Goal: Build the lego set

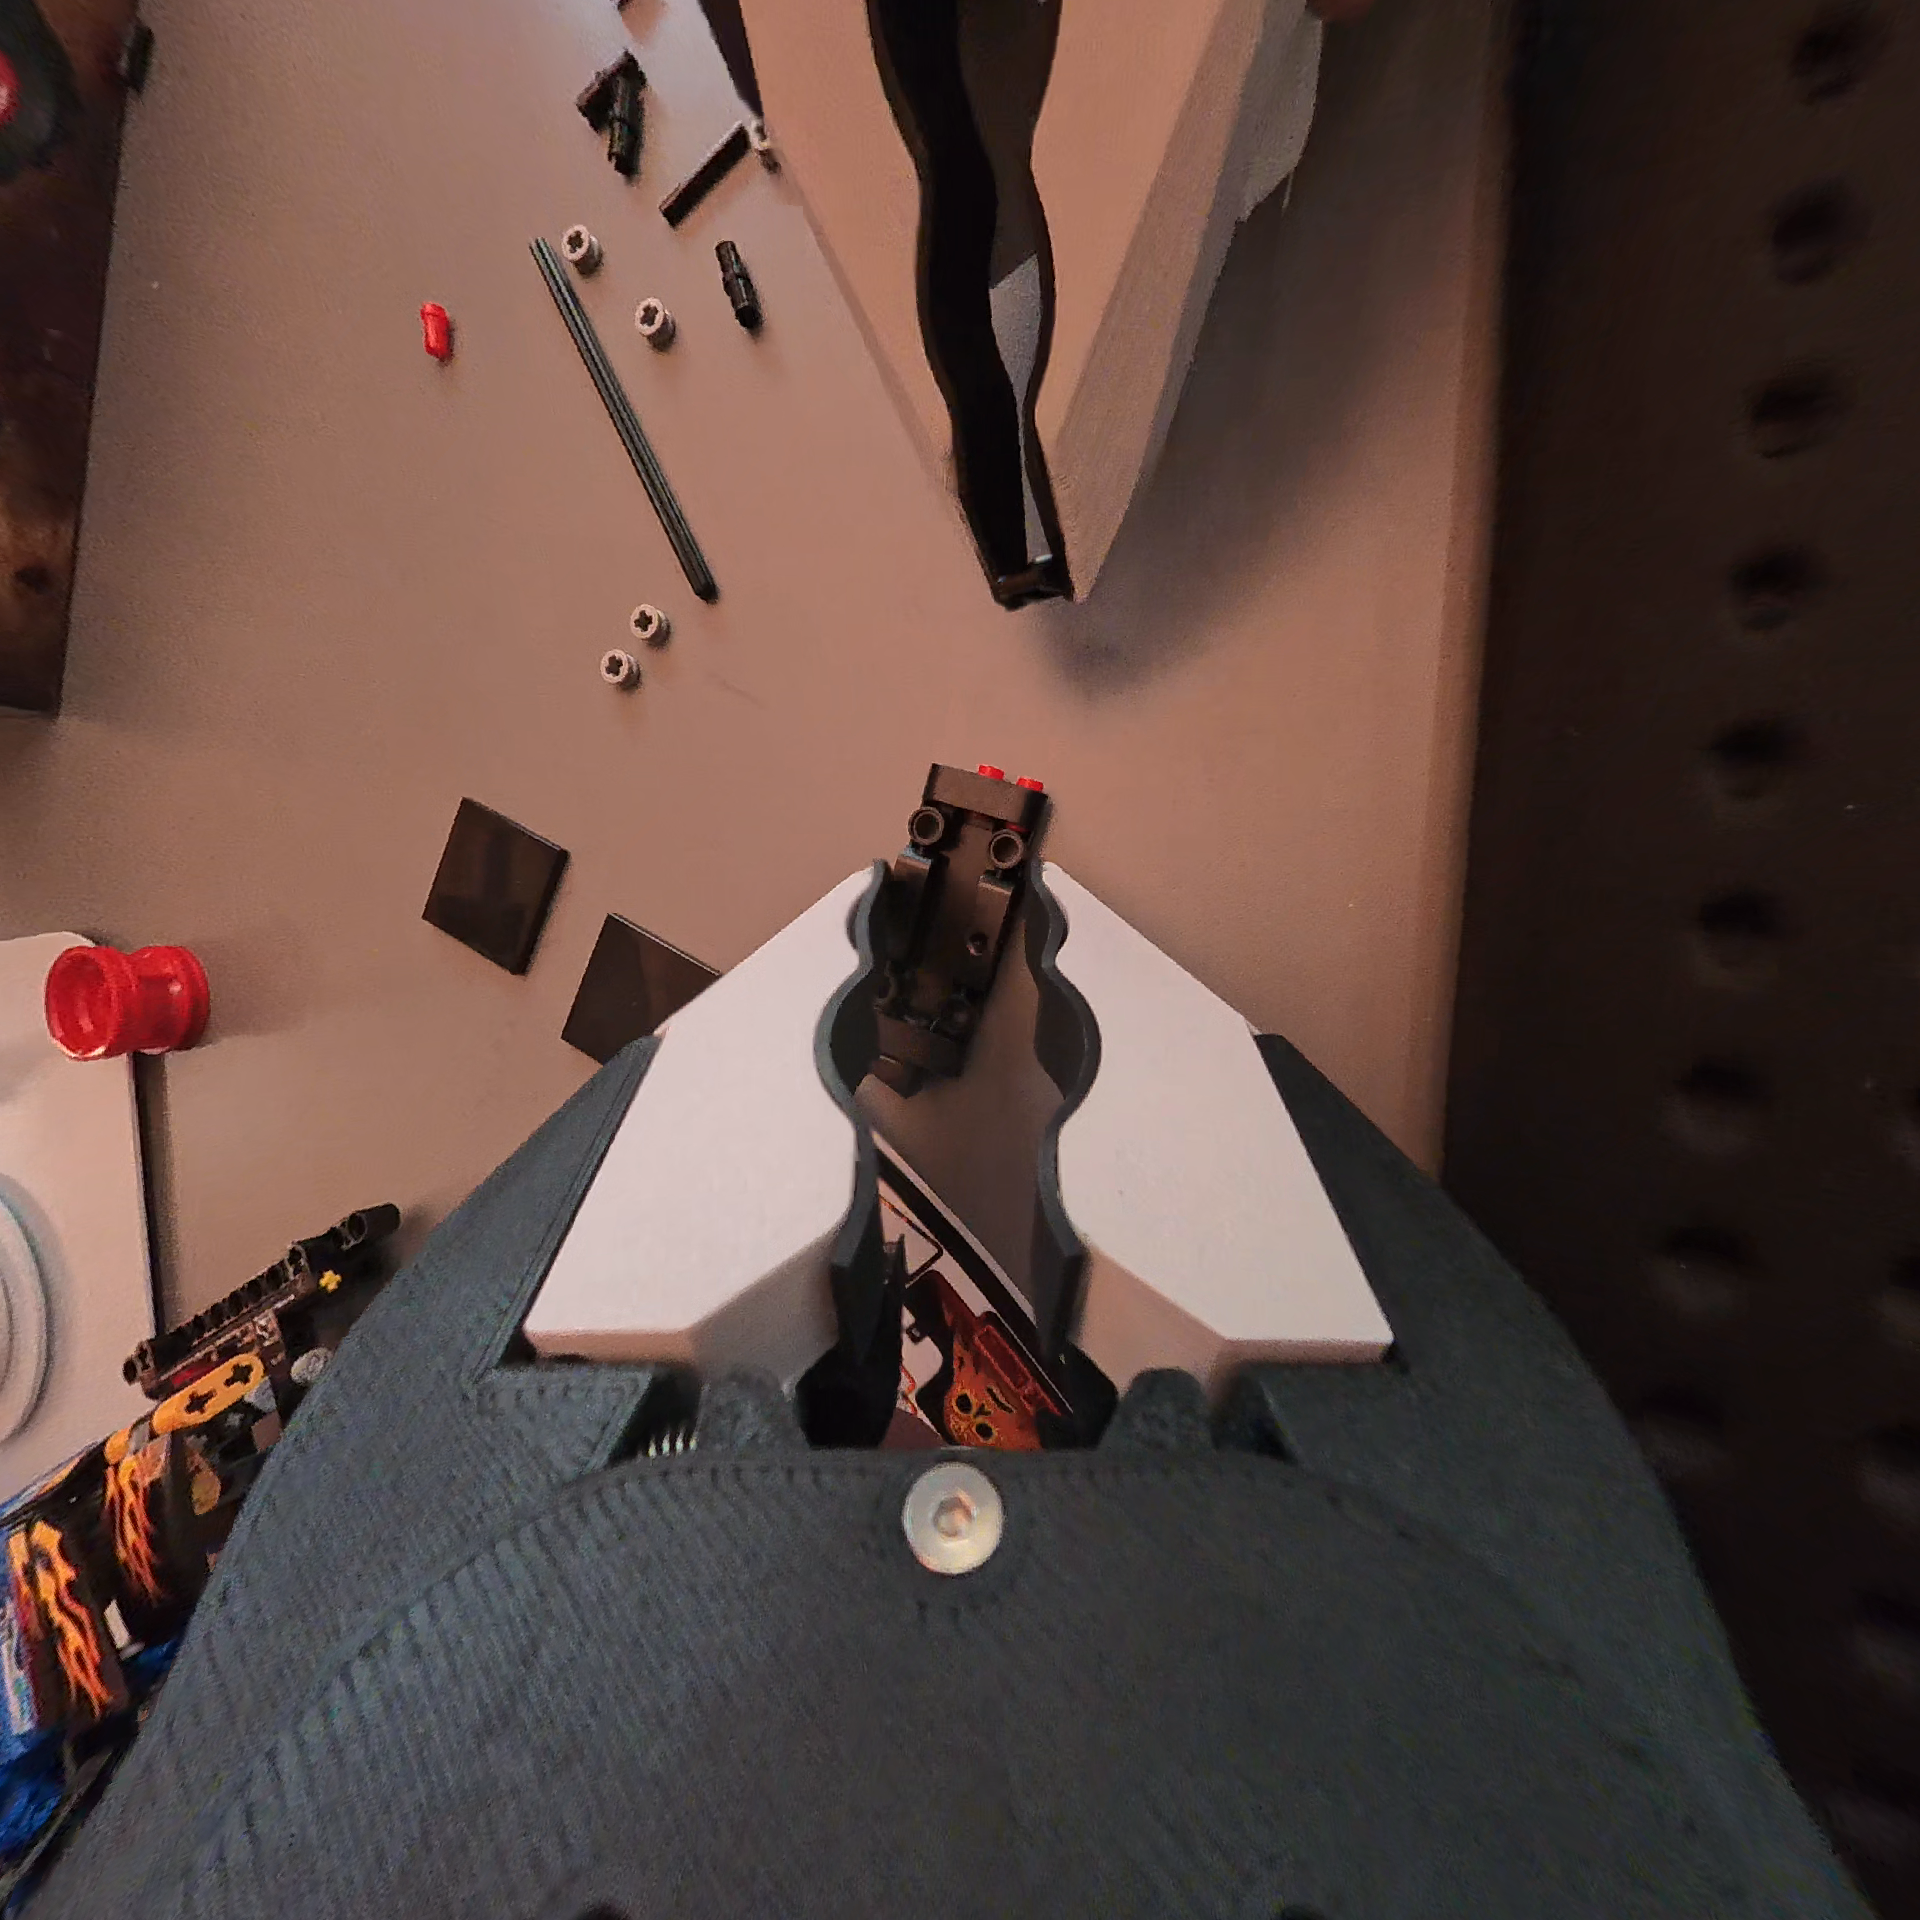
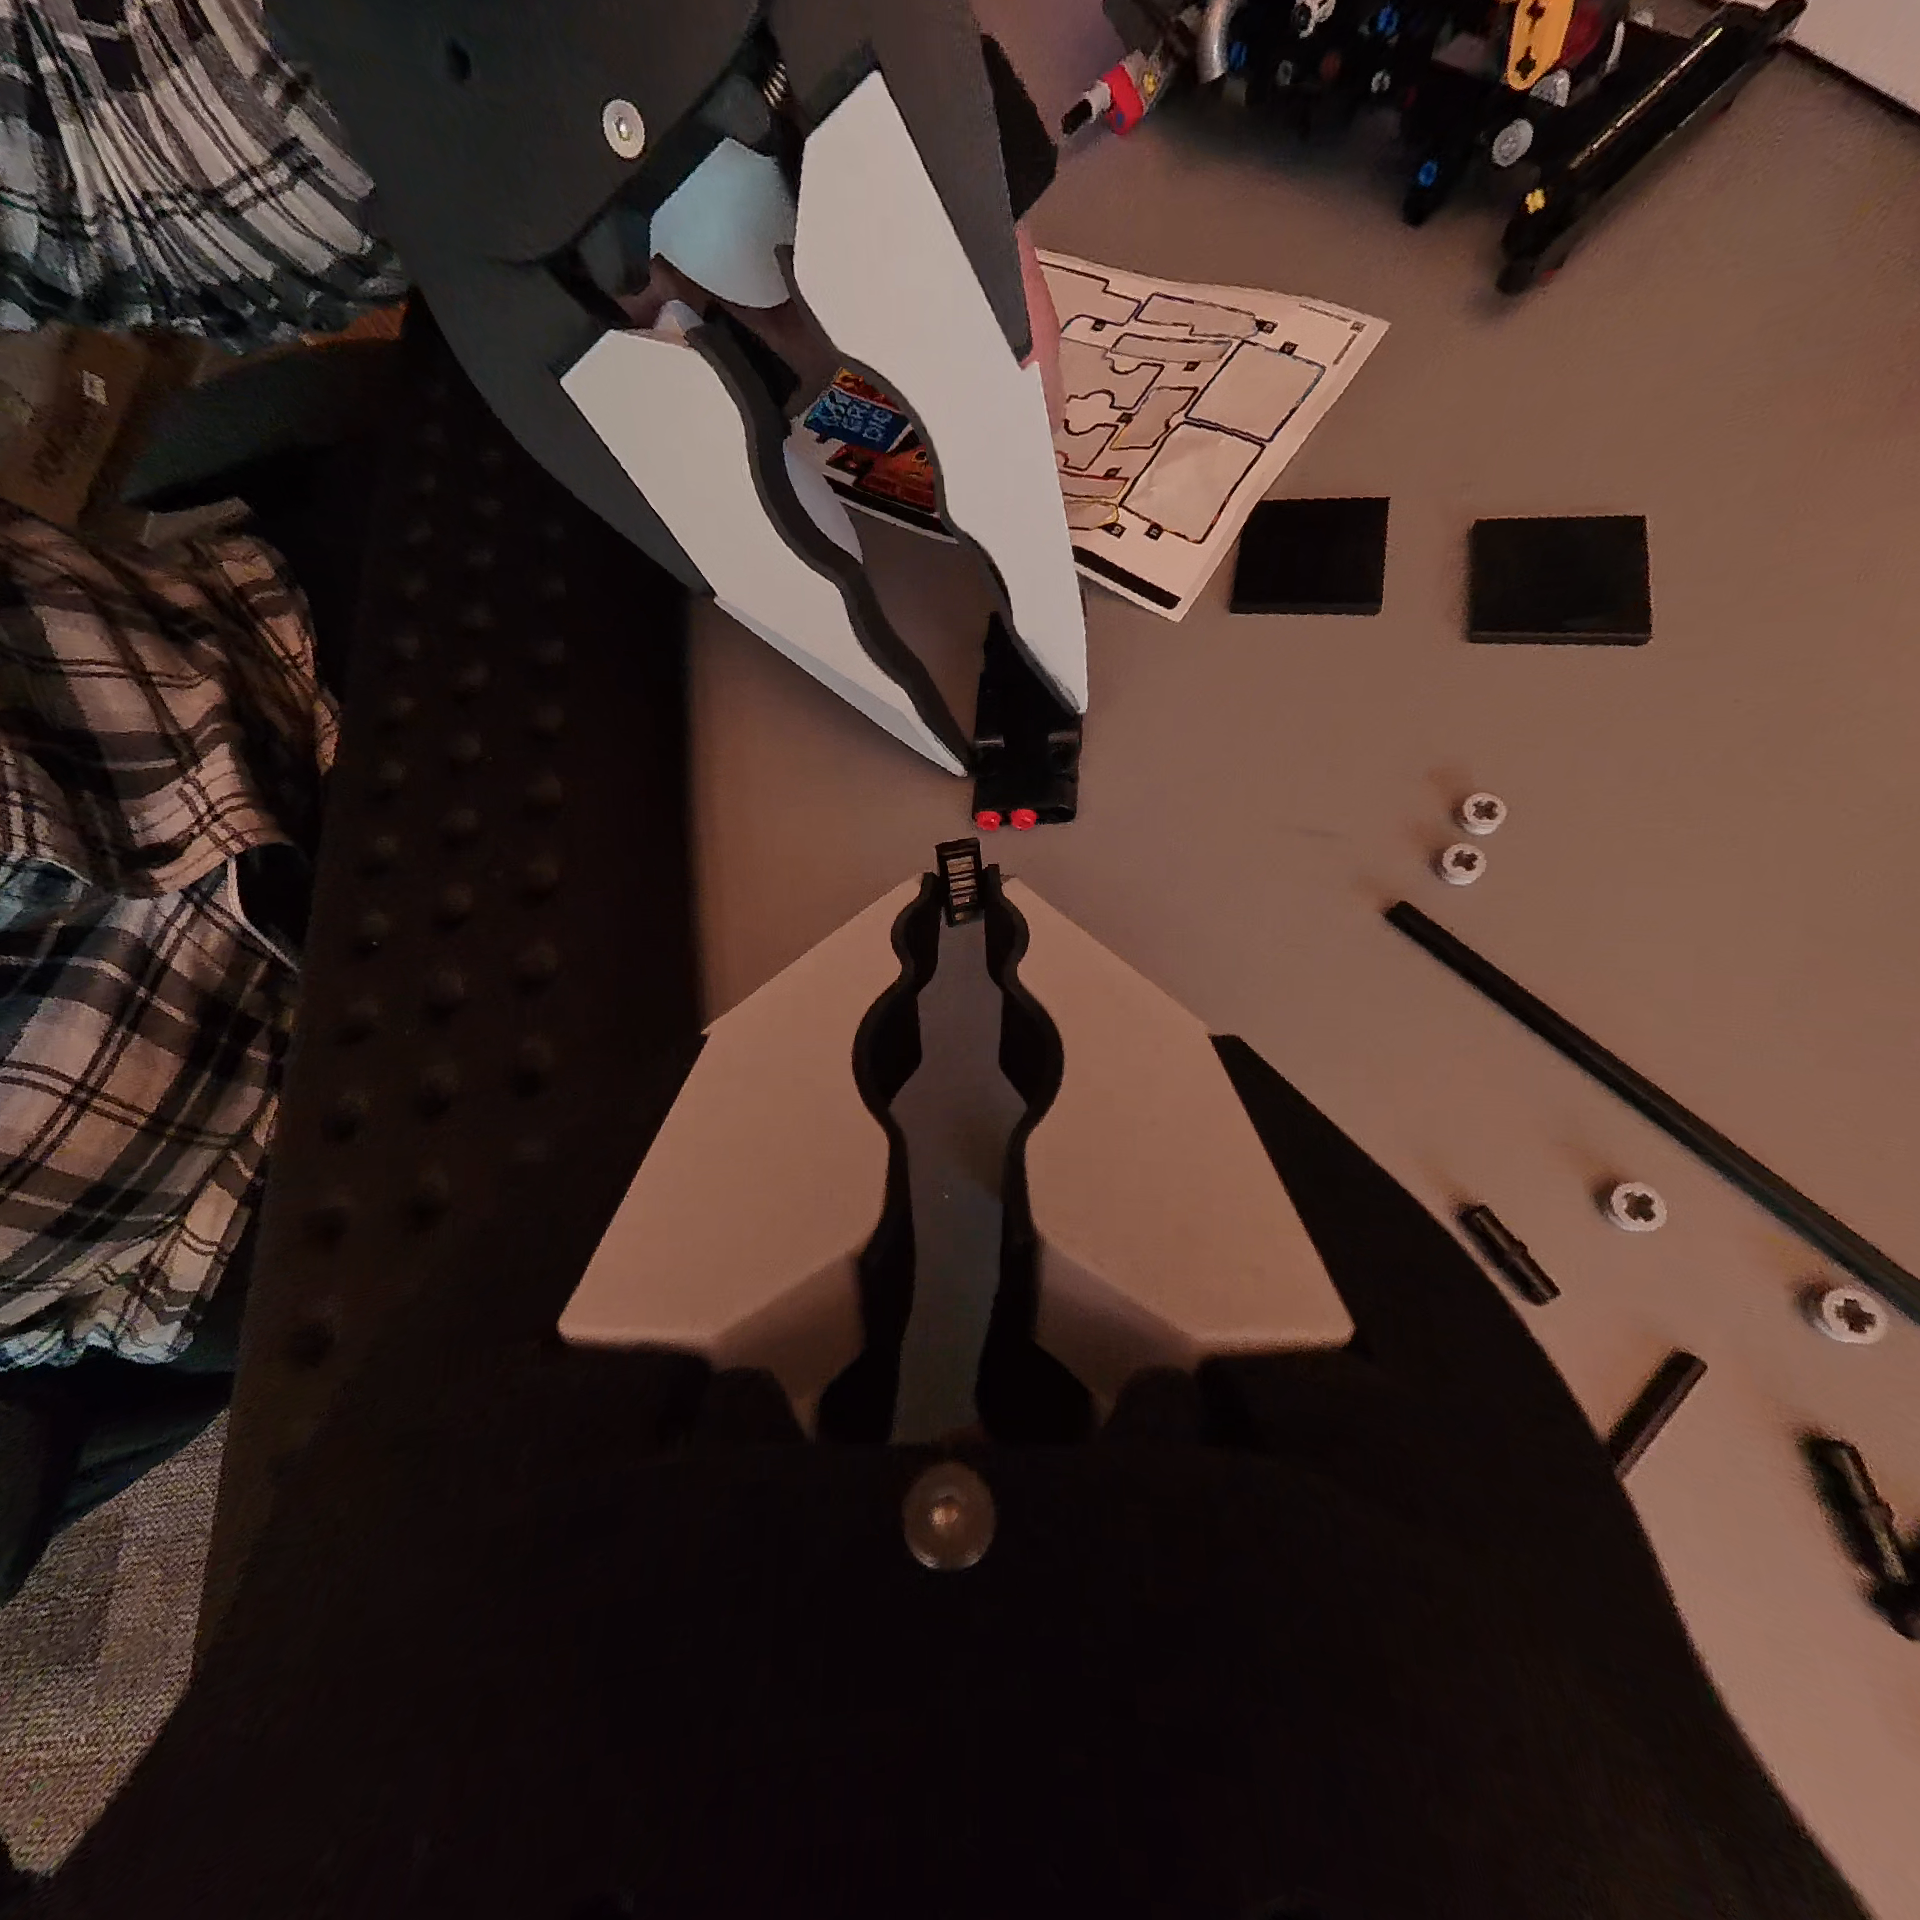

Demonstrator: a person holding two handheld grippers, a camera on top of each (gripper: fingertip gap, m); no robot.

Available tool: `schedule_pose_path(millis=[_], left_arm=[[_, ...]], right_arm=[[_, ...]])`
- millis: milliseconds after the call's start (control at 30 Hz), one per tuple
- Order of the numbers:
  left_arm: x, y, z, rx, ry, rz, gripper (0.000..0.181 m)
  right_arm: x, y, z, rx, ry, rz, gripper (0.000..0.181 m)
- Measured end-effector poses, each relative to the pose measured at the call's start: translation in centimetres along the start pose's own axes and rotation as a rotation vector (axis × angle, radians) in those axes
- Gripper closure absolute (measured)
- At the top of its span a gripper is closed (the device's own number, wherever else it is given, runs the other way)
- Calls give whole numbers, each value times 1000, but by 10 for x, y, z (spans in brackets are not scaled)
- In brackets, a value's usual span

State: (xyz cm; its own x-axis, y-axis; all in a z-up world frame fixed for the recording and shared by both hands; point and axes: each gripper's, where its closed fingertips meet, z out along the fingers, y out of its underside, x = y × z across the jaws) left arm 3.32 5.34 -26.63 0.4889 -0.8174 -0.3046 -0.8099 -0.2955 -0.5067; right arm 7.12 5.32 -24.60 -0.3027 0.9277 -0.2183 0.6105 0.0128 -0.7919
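Observation:
My left gripper [image 1: 958,883] is shut on a small black Lego assembly [image 1: 966,914] with two red studs at its front end. It holds the assembly just above the grey table [image 1: 831,665]. My right gripper [image 2: 961,894] is shut on a small black ribbed piece [image 2: 961,881] that sticks out past its tips. In the right wrist view the left gripper [image 2: 1023,743] comes in from the top, and the assembly's red studs [image 2: 1006,821] face the ribbed piece across a small gap. In the left wrist view the right gripper [image 1: 1029,577] hangs at the top.
On the table lie two black square tiles [image 2: 1309,556], a long black axle [image 1: 623,416], several grey bushes [image 1: 649,623], black pins [image 1: 740,283], a small red piece [image 1: 436,330] and a red hub [image 1: 125,1001]. A sticker sheet [image 2: 1195,436] and a part-built model [image 2: 1507,104] sit farther off. Plaid cloth [image 2: 135,727] lies beyond the table edge. About 5 cm separates my left fingertips from my right. My right gripper's tips are some 11 cm from the long black axle [image 1: 623,416]. It turns up in the right wrist view [image 2: 1621,1088] as well.

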Motion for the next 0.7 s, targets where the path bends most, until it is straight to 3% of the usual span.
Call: schedule_pose_path(millis=[133,433,600,700], left_arm=[[-1,-4,2,13,-19,61,175],[-1,-11,-1,54,15,22,175],[16,-35,-20,233,313,-206,176],[14,-36,-20,251,455,-331,175]], right_arm=[[3,-1,-2,9,14,5,175],[8,-6,-11,65,32,26,175],[10,-8,-17,96,30,43,175],[10,-8,-17,97,24,50,175]])
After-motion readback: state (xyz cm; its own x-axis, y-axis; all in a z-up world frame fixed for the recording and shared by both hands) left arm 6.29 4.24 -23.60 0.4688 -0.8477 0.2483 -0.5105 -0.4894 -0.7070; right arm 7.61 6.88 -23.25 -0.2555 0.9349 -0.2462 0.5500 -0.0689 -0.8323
